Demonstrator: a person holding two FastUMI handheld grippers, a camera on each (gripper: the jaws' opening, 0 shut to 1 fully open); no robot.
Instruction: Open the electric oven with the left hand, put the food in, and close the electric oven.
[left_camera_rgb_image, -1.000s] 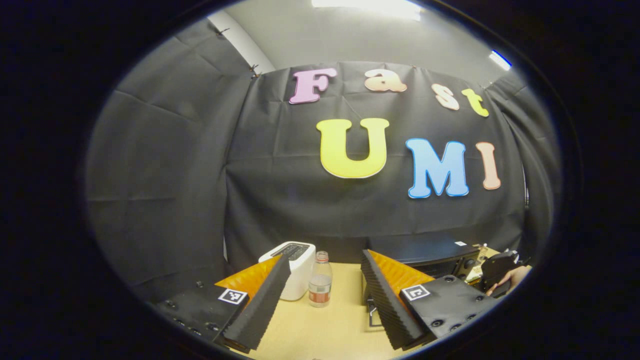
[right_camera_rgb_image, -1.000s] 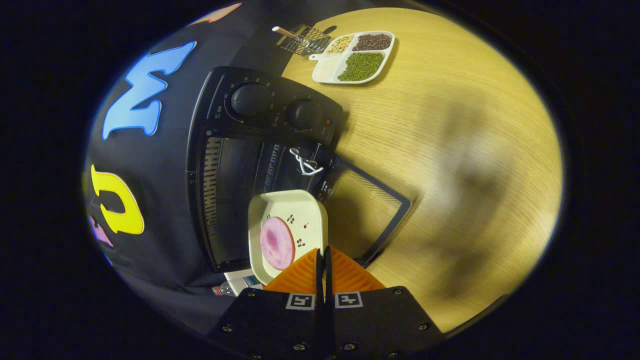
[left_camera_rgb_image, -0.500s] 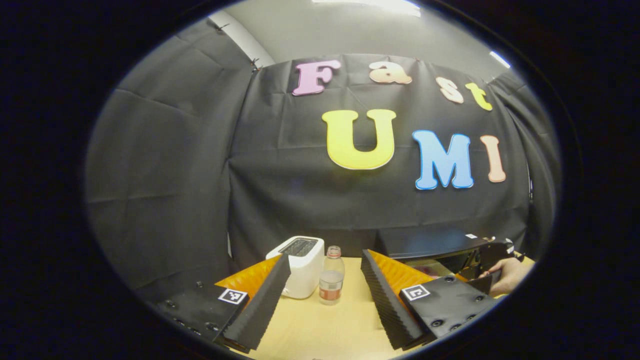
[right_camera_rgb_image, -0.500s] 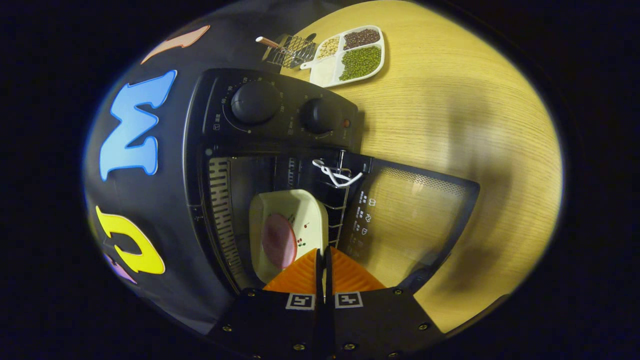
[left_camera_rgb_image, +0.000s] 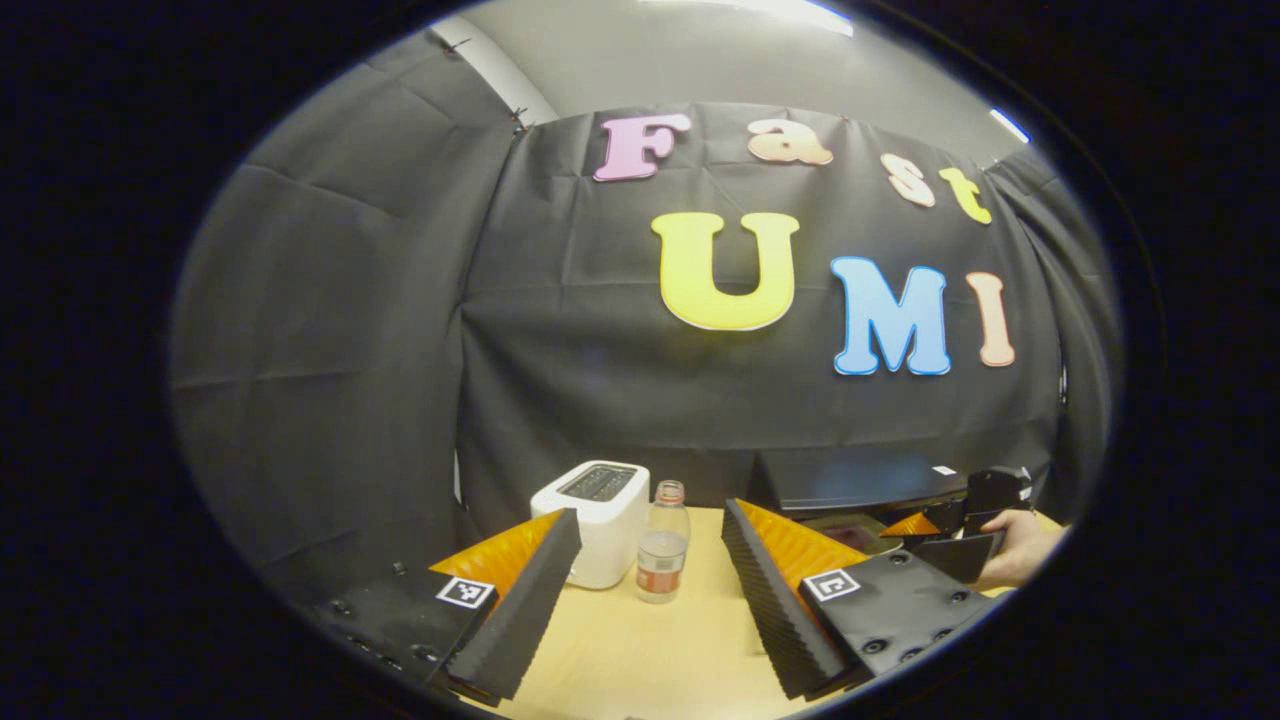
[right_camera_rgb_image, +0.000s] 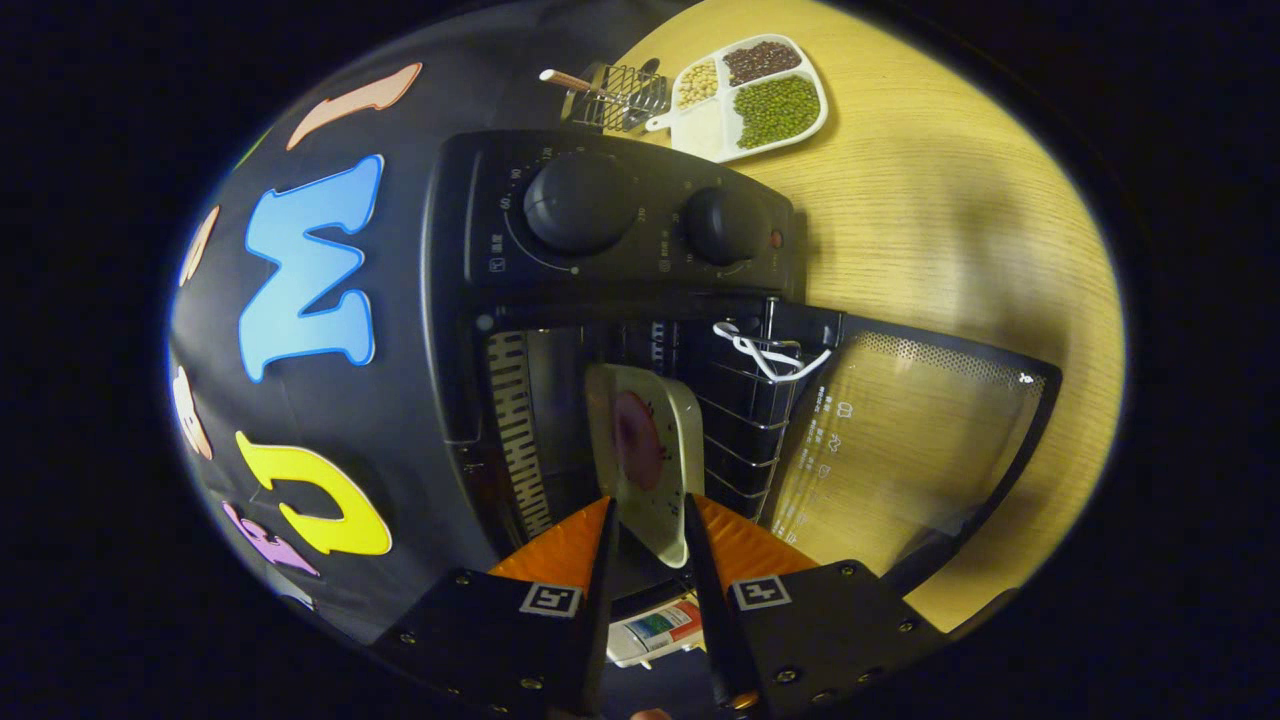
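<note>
Your right gripper (right_camera_rgb_image: 648, 535) has parted jaws around one plate (right_camera_rgb_image: 645, 462) carrying one ham slice (right_camera_rgb_image: 638, 440), inside the one open oven (right_camera_rgb_image: 600, 300). Your left gripper (left_camera_rgb_image: 650, 580) hangs open above the worktop (left_camera_rgb_image: 650, 650).

staged kitchen booth: black cloth wall (left_camera_rgb_image: 330, 330) behind a light wooden table (right_camera_rgb_image: 950, 230); black electric oven (right_camera_rgb_image: 610, 220), white toaster (left_camera_rgb_image: 593, 520), plastic bottle (left_camera_rgb_image: 663, 540), divided tray of beans (right_camera_rgb_image: 755, 95), wire rack (right_camera_rgb_image: 612, 95).
</note>
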